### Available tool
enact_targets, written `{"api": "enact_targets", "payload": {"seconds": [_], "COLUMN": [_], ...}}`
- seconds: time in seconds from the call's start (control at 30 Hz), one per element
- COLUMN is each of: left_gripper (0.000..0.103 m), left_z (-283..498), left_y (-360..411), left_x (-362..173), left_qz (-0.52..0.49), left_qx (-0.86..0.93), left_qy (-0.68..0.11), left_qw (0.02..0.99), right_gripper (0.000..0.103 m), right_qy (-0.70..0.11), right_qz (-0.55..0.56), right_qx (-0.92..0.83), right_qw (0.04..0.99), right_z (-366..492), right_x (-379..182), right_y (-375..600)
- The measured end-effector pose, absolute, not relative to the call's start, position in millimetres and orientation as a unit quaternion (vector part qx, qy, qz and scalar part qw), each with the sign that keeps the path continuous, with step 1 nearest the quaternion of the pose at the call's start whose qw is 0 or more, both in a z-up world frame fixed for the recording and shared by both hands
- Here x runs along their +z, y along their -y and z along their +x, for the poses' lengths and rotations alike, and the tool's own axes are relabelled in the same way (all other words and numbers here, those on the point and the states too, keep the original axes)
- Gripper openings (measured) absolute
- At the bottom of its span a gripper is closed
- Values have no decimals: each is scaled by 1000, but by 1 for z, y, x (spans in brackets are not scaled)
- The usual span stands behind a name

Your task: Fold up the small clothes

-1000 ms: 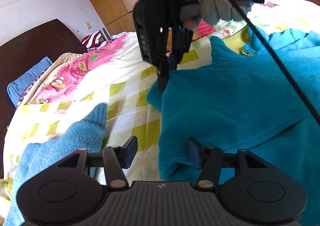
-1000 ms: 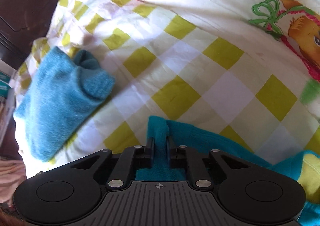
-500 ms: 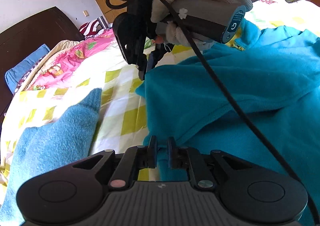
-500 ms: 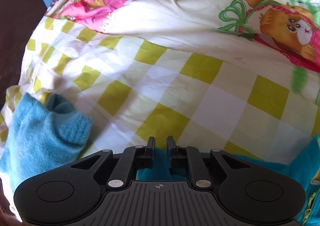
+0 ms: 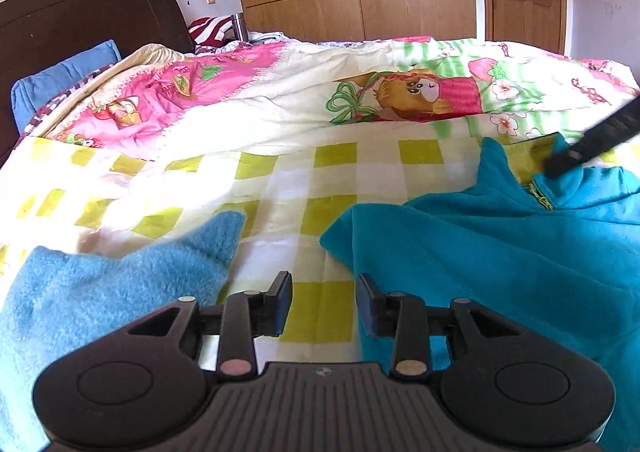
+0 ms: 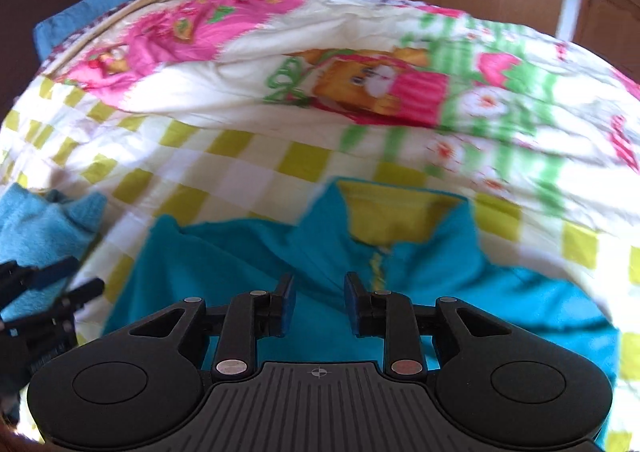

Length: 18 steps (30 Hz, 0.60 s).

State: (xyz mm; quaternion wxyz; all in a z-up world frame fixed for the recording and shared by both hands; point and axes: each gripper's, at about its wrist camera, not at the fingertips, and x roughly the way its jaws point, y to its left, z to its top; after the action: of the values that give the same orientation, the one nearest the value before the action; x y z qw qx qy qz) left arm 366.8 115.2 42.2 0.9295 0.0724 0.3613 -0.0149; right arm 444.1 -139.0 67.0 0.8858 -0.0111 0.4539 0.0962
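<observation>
**Item 1: teal fleece top** (image 6: pixel 248 252). It lies flat on the checked quilt (image 5: pixel 336 180), collar toward twelve o'clock in the right wrist view, where the yellow collar lining (image 6: pixel 392 216) and a short yellow zip (image 6: pixel 378 264) show. In the left wrist view it fills the three-to-five o'clock sector, with one corner or sleeve end (image 5: pixel 340 228) pointing toward nine o'clock.
- Handling, as a judgement: soft, limp, light; the napped surface should give the pads good purchase, with little slip. Not fragile. It will sag and drag if lifted at one point, so two holds are wanted.
- Where to take hold, as a judgement: at an edge or corner where the cloth is single or doubled, such as the near left corner and the shoulder beside the collar. The zip is better avoided.

**Item 2: light blue knitted piece** (image 5: pixel 100 292). It lies at seven to nine o'clock in the left wrist view, apart from the top, with bare quilt between. It looks thicker and fuzzier. Its kind cannot be told.

**Left gripper** (image 5: pixel 323 304). Claw spread, nothing between the pads, over bare quilt just beside the top's left edge.

**Right gripper** (image 6: pixel 318 302). Claw spread, empty, over the chest of the top below the zip. Whether it touches the cloth cannot be told.
</observation>
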Motion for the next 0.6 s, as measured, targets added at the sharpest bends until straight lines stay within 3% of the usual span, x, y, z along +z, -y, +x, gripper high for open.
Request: {"api": "enact_targets", "payload": {"seconds": [0.17, 0.3, 0.6], "left_gripper": [48, 38, 35], "left_z": [399, 399, 386], "left_y": [-111, -96, -71], "left_x": [20, 4, 5], "left_qz": [32, 60, 157], "left_qx": [-42, -38, -29], "left_qy": [-414, -432, -416], "left_qw": [909, 899, 895], "right_gripper": [27, 29, 31], "right_qy": [-443, -430, -456], "right_qz": [30, 93, 169], "right_qx": [-60, -157, -136], "right_qw": [894, 884, 863], "right_z": [392, 370, 370], "right_x": [50, 36, 10], "right_y": [222, 282, 323]}}
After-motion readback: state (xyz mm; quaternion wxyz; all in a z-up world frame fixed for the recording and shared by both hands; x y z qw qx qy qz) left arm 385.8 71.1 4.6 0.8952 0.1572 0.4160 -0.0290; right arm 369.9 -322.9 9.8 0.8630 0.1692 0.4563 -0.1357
